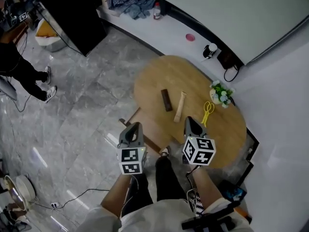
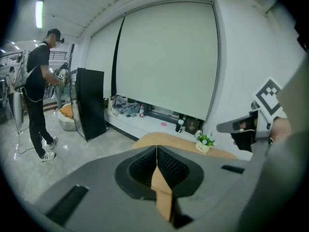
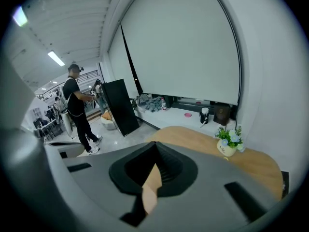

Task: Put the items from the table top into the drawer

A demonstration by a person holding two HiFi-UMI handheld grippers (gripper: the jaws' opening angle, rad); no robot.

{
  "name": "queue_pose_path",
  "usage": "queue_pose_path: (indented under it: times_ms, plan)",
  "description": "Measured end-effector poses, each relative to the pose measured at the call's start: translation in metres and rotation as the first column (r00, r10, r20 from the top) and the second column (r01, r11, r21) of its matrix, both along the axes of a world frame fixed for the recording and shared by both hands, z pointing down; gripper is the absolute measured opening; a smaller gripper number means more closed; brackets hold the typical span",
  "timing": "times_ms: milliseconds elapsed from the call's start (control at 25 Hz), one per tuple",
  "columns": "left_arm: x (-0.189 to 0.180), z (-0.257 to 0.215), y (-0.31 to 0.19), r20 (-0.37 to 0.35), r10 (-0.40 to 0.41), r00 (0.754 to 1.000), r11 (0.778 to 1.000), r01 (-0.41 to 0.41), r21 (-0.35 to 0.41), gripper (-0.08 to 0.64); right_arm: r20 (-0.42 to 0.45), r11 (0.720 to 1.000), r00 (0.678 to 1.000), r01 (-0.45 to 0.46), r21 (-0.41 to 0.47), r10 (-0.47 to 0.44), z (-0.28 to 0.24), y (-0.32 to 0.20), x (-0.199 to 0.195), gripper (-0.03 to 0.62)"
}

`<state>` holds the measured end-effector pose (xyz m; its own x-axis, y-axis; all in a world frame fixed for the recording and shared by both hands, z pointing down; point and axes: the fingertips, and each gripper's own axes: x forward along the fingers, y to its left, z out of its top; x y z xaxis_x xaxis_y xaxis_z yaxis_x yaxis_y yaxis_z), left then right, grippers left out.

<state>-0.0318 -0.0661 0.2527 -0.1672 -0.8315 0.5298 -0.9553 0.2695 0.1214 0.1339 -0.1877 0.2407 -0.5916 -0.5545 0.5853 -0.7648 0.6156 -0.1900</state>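
a grey marble floor [image 1: 87,110] runs under an oval wooden table [image 1: 154,76] set close to a white wall on the right. three items lie on the table top, apart from one another: a dark brown bar [image 1: 166,100] near the middle, a pale wooden stick [image 1: 179,107] just right of it, and a yellow scissors-like tool [image 1: 207,112] further right. a small pot of flowers [image 1: 221,93] stands just beyond the yellow tool, at the table's right edge. a flat wooden piece [image 1: 145,124] juts from under the near-left edge; i cannot tell if it is the drawer. the right gripper [image 1: 189,121] hangs over the table's near edge, clenched, with nothing between its jaws. the left gripper [image 1: 135,127] hangs over the jutting piece, also clenched and empty. far left, a person in black [image 1: 24,74] stands beside a black panel [image 1: 72,13].
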Motion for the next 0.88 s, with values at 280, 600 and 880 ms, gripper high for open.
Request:
queue_pose_path:
  times_ms: [280,600,880]
  plan:
    - [-0.011,0.100,-0.005,-0.054,-0.060,0.997,0.997,0.057,-0.051,0.011,-0.074,0.997,0.996,0.037,-0.065,-0.042,0.103,-0.005,-0.012,-0.008]
    - [-0.015,0.204,-0.007,-0.110,-0.125,0.986,0.989,0.116,-0.090,0.011,-0.134,0.986,0.984,0.097,-0.133,-0.115,0.213,-0.009,-0.021,-0.006]
    - [-0.016,0.237,0.001,-0.128,-0.150,0.980,0.984,0.136,-0.111,0.011,-0.170,0.978,0.973,0.129,-0.161,-0.156,0.248,-0.015,-0.029,-0.006]
